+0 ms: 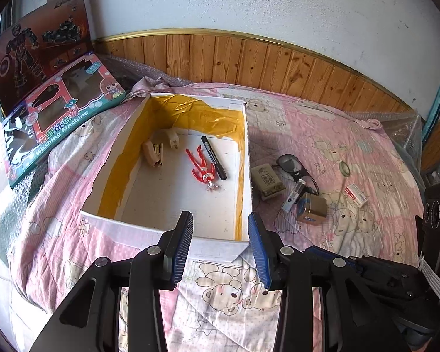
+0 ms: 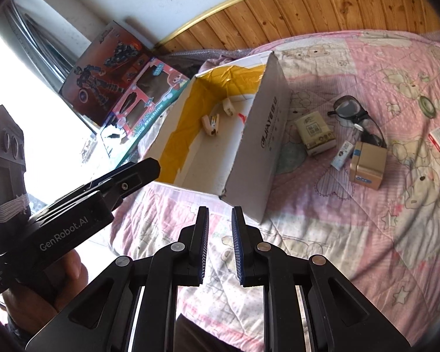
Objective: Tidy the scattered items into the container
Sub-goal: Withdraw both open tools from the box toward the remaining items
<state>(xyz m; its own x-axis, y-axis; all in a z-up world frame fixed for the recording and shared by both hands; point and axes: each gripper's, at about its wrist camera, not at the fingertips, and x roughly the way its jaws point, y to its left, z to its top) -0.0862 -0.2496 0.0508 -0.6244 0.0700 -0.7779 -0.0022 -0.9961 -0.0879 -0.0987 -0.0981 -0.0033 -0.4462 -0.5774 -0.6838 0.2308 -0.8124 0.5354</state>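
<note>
Above pink quilt (image 1: 352, 146), both tongs (image 1: 220, 246) (image 2: 220, 246) gape, empty.

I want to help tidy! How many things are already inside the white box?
4: a stapler and a white plug near the far-left corner, a red toy figure mid-floor, and a black marker beside it. Something small could hide behind the near wall.

The box (image 1: 243, 158) is open at the top, and the near half of its floor lies bare; a stapler (image 1: 154, 154), a plug (image 1: 173, 138), a red figure (image 1: 204, 168) and a marker (image 1: 214, 153) fill the far half. Its tall right wall stands between the inside and a tight cluster on the bed (image 1: 352, 135): a tissue pack (image 1: 267, 182), glasses (image 1: 296, 167), a small tube (image 1: 290, 201) and a tan cube (image 1: 312, 207). Quilt is bare in front of the box. Toy boxes (image 1: 61, 117) crowd the left.
</note>
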